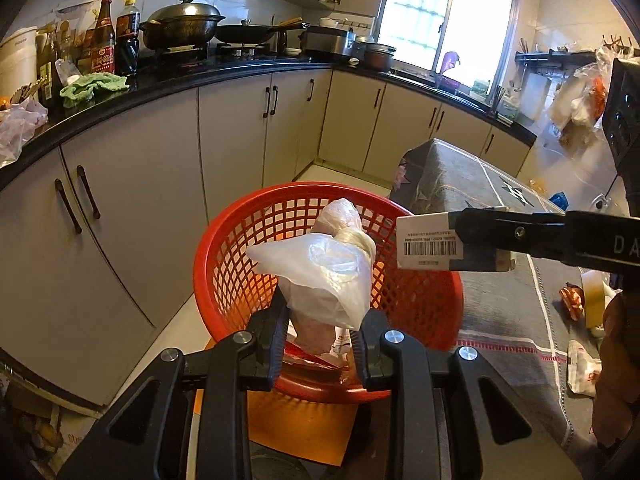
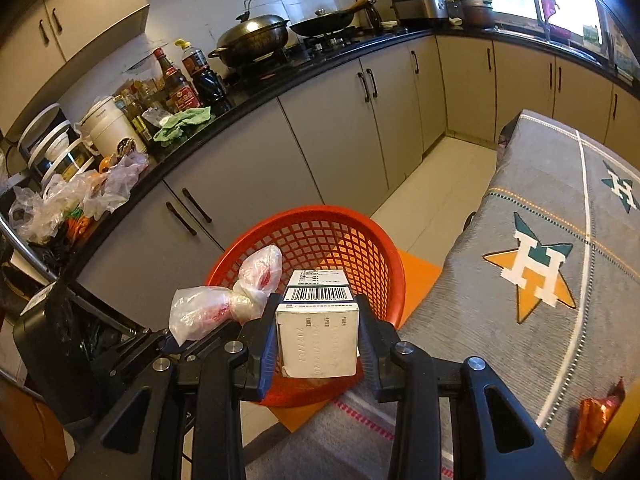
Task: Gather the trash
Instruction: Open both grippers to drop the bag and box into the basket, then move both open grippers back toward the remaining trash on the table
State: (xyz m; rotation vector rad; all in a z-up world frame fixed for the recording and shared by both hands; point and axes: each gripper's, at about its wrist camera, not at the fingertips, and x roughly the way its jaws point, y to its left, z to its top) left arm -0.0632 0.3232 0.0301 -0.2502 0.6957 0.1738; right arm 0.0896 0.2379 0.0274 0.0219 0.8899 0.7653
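My left gripper (image 1: 320,320) is shut on a knotted clear plastic bag (image 1: 332,264) and holds it over the red mesh basket (image 1: 224,264). The bag also shows in the right wrist view (image 2: 216,308), at the basket's left rim. My right gripper (image 2: 318,320) is shut on a small white box (image 2: 318,336) with a barcode, held above the near part of the red basket (image 2: 360,248). In the left wrist view the right gripper (image 1: 460,236) comes in from the right with the box (image 1: 428,244) over the basket's right rim.
The basket stands on an orange stool (image 2: 420,276) beside a table with a grey cloth (image 2: 520,200). Wrappers (image 1: 572,300) (image 2: 596,420) and a white packet (image 1: 584,368) lie on the cloth. Grey cabinets (image 1: 140,208) and a cluttered black counter (image 1: 200,76) run behind.
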